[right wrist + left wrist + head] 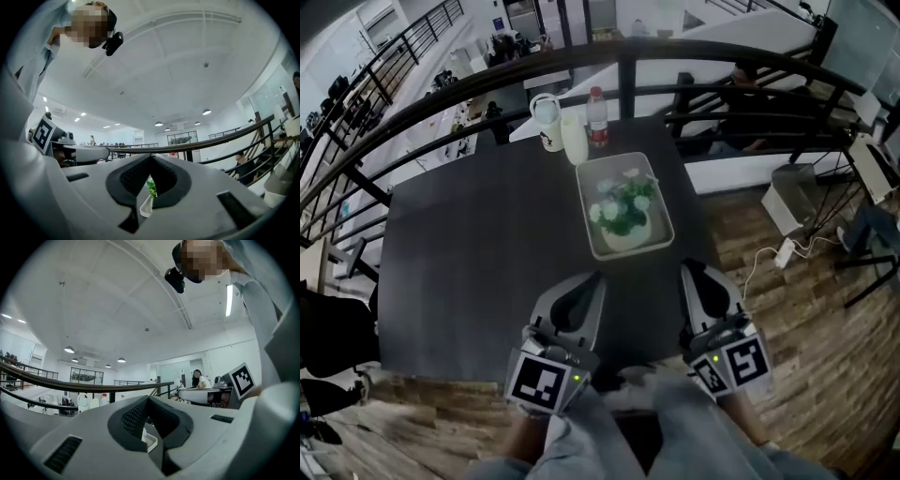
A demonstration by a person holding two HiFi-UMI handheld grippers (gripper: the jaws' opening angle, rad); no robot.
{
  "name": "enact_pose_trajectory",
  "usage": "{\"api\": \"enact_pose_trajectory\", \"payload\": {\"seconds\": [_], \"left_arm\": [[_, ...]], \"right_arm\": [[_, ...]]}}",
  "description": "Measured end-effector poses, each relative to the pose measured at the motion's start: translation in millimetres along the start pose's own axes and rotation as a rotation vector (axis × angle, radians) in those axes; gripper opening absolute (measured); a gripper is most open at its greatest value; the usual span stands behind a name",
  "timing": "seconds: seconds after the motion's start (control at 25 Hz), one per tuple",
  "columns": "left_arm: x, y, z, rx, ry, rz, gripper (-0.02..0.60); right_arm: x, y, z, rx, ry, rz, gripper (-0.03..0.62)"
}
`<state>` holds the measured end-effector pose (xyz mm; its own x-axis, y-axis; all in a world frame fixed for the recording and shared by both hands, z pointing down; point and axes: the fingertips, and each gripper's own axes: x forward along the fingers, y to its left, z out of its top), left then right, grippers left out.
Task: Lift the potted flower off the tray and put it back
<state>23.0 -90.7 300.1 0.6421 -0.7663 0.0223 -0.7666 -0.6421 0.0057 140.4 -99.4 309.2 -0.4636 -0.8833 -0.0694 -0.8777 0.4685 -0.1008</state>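
The potted flower (625, 214), white blooms and green leaves in a white pot, stands inside the pale rectangular tray (660, 202) on the dark table (478, 253). Both grippers hover over the table's near edge, short of the tray and apart from it. My left gripper (592, 280) is shut and holds nothing; its tips meet in the left gripper view (148, 399), where a corner of the tray (151, 442) shows through the jaw window. My right gripper (688, 273) also has its tips together (151, 157), empty, with the flower's leaves (152, 187) visible beyond them.
A white jug (547, 122), a white cup (574, 139) and a red-capped bottle (597, 117) stand at the table's far edge behind the tray. A dark curved railing (623, 66) runs just past them. Wooden floor and cables (783, 253) lie to the right.
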Motion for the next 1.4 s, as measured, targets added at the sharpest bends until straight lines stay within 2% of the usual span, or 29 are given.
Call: {"api": "enact_pose_trajectory", "payload": {"seconds": [0.44,0.76,1.08,1.4], "left_arm": [[15,4,-20,-0.004,0.036,0.045,0.000],[26,11,-41,-0.011,0.077,0.046,0.003],[40,28,-59,-0.014,0.113,0.028,0.081],[58,46,-89,-0.033,0.170,0.018,0.163]], "right_arm": [[9,-4,-9,0.006,0.036,0.076,0.002],[18,-6,-11,0.009,0.054,0.089,0.002],[34,8,-7,-0.033,0.059,0.116,0.002],[40,4,-13,-0.025,0.089,0.089,0.002]]}}
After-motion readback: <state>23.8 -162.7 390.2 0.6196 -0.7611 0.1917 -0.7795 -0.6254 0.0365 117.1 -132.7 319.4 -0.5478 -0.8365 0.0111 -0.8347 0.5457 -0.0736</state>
